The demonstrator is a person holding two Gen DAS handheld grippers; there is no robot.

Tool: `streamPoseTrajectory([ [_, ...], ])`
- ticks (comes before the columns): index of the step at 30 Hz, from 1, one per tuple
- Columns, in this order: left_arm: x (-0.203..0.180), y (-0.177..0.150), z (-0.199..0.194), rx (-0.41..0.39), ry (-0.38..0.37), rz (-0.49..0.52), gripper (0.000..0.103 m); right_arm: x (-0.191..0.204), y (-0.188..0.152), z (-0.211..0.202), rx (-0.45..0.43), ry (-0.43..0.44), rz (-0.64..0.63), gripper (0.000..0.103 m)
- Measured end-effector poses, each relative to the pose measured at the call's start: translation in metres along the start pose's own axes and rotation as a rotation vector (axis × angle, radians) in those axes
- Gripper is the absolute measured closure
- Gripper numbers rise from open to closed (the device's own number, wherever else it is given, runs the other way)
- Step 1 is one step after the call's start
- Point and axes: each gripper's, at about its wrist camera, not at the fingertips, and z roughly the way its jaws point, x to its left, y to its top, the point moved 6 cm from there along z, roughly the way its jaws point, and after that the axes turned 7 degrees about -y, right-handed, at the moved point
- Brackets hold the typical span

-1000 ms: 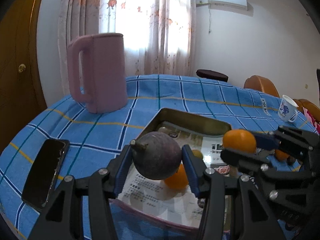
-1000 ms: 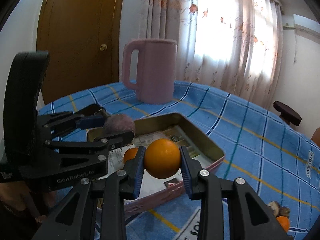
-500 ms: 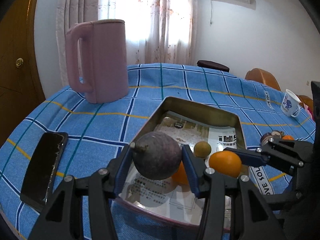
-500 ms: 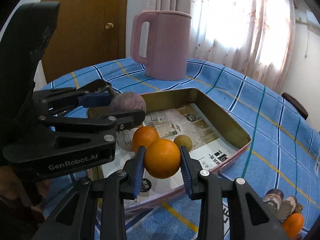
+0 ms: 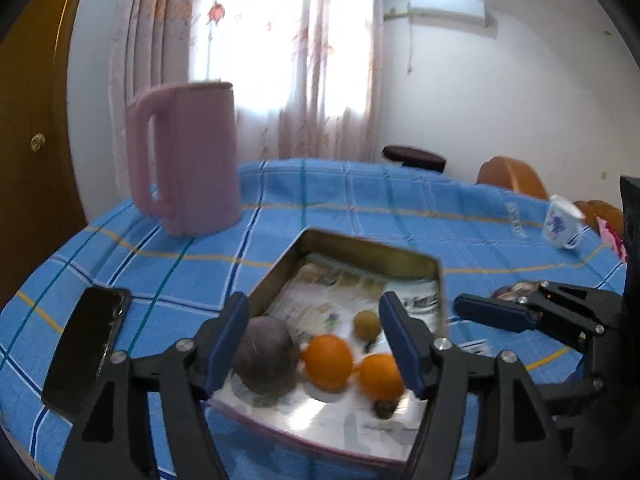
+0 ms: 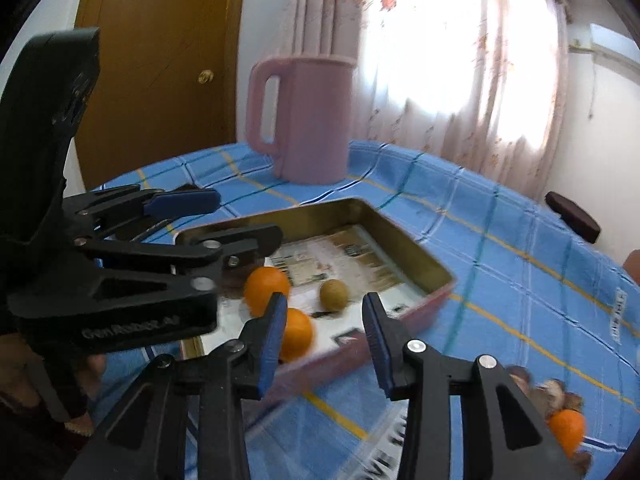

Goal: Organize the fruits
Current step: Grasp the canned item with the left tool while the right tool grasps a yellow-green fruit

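A metal tray [image 5: 360, 246] lined with printed paper sits on the blue checked tablecloth. In it lie a dark purple fruit [image 5: 266, 354], two oranges [image 5: 328, 362] [image 5: 380, 376] and a small brownish fruit [image 5: 366, 324]. My left gripper [image 5: 314, 344] is open and empty above the tray's near end. My right gripper [image 6: 324, 338] is open and empty above the tray's near corner, an orange [image 6: 296, 334] lying just below its left finger. The tray [image 6: 400, 236] also shows in the right wrist view, with the second orange [image 6: 266, 288] and the small fruit [image 6: 334, 294].
A pink jug [image 5: 188, 160] stands behind the tray. A black phone [image 5: 88, 346] lies at the left. A white and blue cup [image 5: 560, 222] stands at the far right. An orange [image 6: 566, 428] and brown fruit pieces [image 6: 552, 394] lie on the cloth right of the tray.
Both grippers have opened. The purple fruit has dropped from the left gripper and the orange from the right gripper; both now lie in the tray. Both grippers have drawn back slightly.
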Motion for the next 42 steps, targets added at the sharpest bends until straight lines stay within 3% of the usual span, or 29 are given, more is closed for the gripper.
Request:
streamPoseTrajectory([
  [2,-0.013,0.004,-0.006,-0.025,-0.028,0.014,0.025,-0.018,-0.005,-0.015,-0.012,-0.039,0.018,0.062],
  [7,-0.055,0.007,-0.009,-0.037,-0.109,0.069,0.024,-0.084,-0.038,-0.056,0.008,-0.182,0.119,0.062],
  [12,-0.099,0.001,0.003,-0.004,-0.177,0.131,0.024,-0.159,-0.087,-0.09,0.061,-0.341,0.259,0.062],
  [17,-0.139,-0.01,0.015,0.047,-0.225,0.198,0.024,-0.205,-0.124,-0.105,0.12,-0.418,0.35,0.062],
  [28,-0.173,-0.02,0.045,0.143,-0.237,0.255,0.024,-0.219,-0.159,-0.087,0.247,-0.386,0.377,0.062],
  [31,-0.176,-0.022,0.051,0.161,-0.239,0.265,0.024,-0.222,-0.166,-0.079,0.284,-0.355,0.398,0.07],
  [37,-0.177,-0.021,0.062,0.191,-0.249,0.259,0.024,-0.222,-0.162,-0.076,0.288,-0.335,0.391,0.075],
  [42,-0.18,-0.018,0.07,0.204,-0.261,0.252,0.024,-0.223,-0.145,-0.082,0.228,-0.362,0.398,0.075],
])
